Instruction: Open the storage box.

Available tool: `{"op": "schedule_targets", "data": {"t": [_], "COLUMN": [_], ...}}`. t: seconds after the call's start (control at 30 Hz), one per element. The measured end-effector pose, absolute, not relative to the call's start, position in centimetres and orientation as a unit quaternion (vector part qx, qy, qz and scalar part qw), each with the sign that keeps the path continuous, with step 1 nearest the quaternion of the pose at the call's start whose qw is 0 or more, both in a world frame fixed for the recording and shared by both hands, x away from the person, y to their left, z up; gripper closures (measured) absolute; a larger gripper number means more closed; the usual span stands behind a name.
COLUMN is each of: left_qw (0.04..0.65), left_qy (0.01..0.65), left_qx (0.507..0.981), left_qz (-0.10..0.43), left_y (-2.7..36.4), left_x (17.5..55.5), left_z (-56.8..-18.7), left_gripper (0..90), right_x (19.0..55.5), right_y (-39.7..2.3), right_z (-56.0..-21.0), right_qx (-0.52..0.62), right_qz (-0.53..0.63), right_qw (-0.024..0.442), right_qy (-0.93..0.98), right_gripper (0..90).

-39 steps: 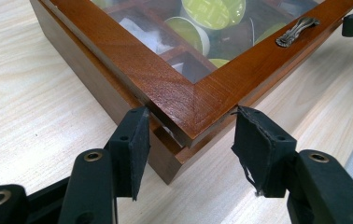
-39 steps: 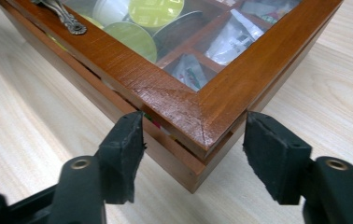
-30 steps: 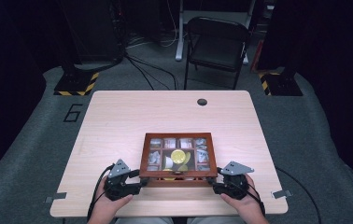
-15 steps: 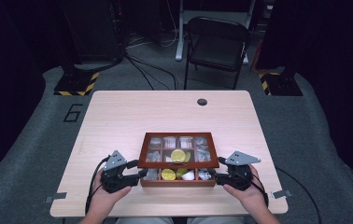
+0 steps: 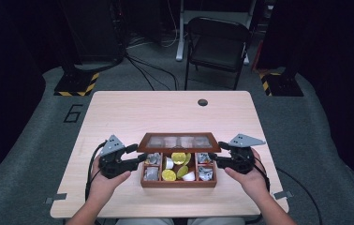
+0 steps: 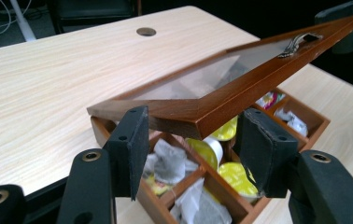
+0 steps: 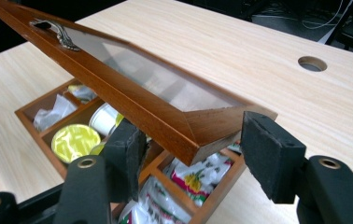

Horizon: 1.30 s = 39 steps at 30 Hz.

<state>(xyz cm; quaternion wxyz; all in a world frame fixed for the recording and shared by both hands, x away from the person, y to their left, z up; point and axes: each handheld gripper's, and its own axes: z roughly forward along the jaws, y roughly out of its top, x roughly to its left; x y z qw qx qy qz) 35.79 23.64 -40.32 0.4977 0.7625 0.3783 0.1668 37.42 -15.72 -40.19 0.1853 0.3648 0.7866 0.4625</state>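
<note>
my left gripper (image 5: 140, 157) and right gripper (image 5: 214, 159) each pinch a front corner of the glass lid (image 5: 179, 141), held tilted up over the wooden box (image 5: 179, 182) near the table's (image 5: 165, 112) front edge.

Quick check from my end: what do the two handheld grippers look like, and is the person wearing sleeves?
Both the left gripper and right gripper are black, each topped by a grey three-cornered plate, with a black cable trailing back. Their jaws carry flat black foam-like pads. The forearms are bare, no sleeves.
</note>
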Motion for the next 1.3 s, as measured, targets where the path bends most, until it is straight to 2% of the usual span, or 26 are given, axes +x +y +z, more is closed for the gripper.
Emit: {"op": "schedule_targets", "data": {"t": [0.4, 0.7, 1.3], "left_qw": [0.501, 0.5, 0.491], "left_qy": [0.376, 0.382, 0.407], "left_qx": [0.758, 0.753, 0.738], "left_qz": [0.181, 0.192, 0.222], "left_y": [23.3, 23.3, 21.9], "left_x": [37.8, 39.0, 41.5], "left_z": [-38.9, -38.6, -39.7], "left_gripper": [45.4, 45.3, 38.5], "right_x": [39.9, 40.8, 42.9], "right_y": [-15.8, -15.4, -14.9], "right_z": [-39.7, -39.0, -37.9], "right_qx": [0.389, 0.388, 0.401], "right_qz": [0.476, 0.475, 0.475], "right_qw": [0.172, 0.193, 0.195], "right_qy": [0.77, 0.766, 0.758], "right_gripper": [42.0, 43.3, 41.2]}}
